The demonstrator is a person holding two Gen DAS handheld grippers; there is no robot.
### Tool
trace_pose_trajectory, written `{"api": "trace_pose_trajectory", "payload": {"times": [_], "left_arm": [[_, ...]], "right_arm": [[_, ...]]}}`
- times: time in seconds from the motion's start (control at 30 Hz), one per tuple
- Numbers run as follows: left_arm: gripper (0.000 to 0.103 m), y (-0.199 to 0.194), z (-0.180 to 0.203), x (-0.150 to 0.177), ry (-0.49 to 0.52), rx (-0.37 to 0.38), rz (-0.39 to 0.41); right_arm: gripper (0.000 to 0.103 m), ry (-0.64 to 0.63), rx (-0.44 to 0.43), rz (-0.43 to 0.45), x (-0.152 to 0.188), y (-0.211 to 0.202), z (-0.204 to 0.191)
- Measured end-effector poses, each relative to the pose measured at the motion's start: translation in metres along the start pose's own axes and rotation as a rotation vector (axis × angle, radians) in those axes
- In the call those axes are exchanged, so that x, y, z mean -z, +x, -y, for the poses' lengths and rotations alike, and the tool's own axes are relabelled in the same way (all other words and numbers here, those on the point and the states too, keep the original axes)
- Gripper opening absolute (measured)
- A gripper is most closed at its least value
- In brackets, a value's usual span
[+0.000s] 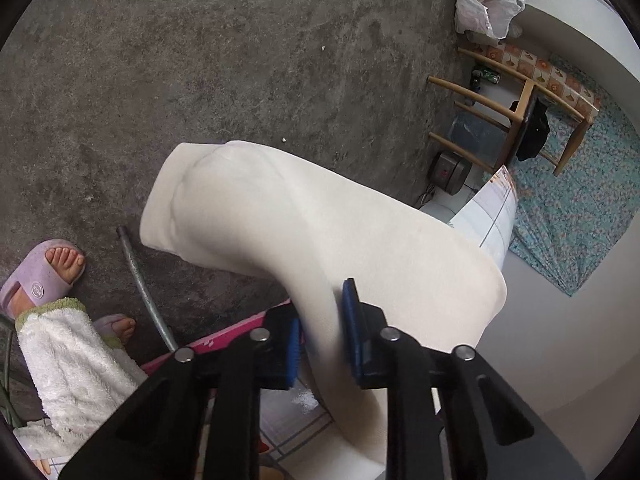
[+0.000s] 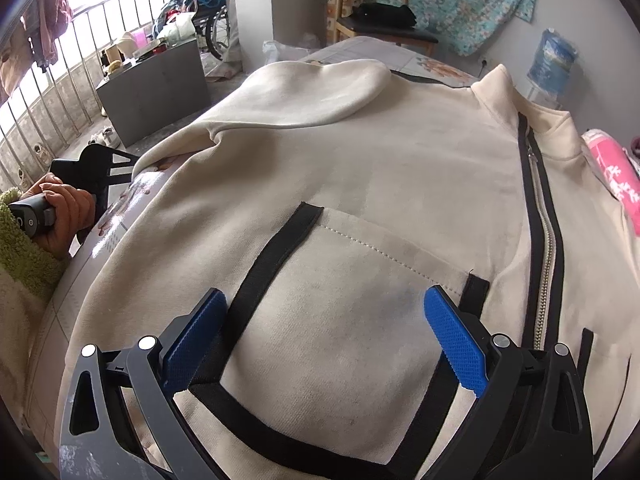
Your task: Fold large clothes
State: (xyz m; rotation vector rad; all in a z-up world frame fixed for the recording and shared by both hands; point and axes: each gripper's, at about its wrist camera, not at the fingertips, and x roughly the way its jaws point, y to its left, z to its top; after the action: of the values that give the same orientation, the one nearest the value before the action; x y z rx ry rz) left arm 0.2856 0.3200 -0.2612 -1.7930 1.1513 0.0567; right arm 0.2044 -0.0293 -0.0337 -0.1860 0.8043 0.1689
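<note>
Item: cream zip jacket [image 2: 360,168], spread front-up across the bench [image 2: 80,280], its black-edged pocket [image 2: 332,320] nearest us and the zip [image 2: 546,264] running up to the collar. One sleeve [image 1: 304,232] hangs out past the bench edge over the concrete floor [image 1: 200,60].

Left gripper [image 1: 320,336]: we find its jaws clamped on that sleeve, cloth pinched between the blue pads [image 1: 352,320].

Right gripper [image 2: 324,328]: jaws wide apart over the pocket, holding nothing.

Also noted: a hand [image 2: 60,212] in a green fleecy cuff gripping a handle at the bench's left edge; a wooden chair [image 2: 384,12] beyond the bench.
</note>
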Motion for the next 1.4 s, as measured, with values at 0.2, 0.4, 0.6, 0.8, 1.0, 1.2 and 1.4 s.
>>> {"api": "trace_pose_trajectory", "payload": {"times": [0.2, 0.4, 0.6, 0.8, 1.0, 1.2, 1.4], "left_arm": [[0.008, -0.047, 0.070, 0.026, 0.321, -0.149, 0.290], [0.008, -0.072, 0.191, 0.164, 0.995, -0.418, 0.694], [0.009, -0.024, 0.214, 0.358, 1.737, -0.525, 0.829], [0.012, 0.047, 0.148, 0.410, 1.914, -0.579, 0.510], [0.026, 0.086, 0.078, 0.373, 1.761, -0.663, 0.219], [0.056, 0.040, 0.075, 0.377, 1.711, -0.424, 0.227], [0.055, 0.043, 0.073, 0.351, 1.582, -0.599, 0.388]], "right_arm": [[0.095, 0.016, 0.037, 0.041, -0.001, -0.021, 0.010], [0.095, 0.053, 0.061, 0.106, 0.001, -0.060, 0.029], [0.095, 0.110, 0.100, 0.143, 0.015, -0.099, 0.058], [0.095, 0.194, 0.158, 0.110, 0.050, -0.125, 0.098], [0.095, 0.299, 0.197, 0.028, 0.085, -0.130, 0.138], [0.095, 0.386, 0.093, 0.089, 0.068, -0.144, 0.167], [0.094, 0.480, -0.263, 0.092, 0.013, -0.106, 0.178]]}}
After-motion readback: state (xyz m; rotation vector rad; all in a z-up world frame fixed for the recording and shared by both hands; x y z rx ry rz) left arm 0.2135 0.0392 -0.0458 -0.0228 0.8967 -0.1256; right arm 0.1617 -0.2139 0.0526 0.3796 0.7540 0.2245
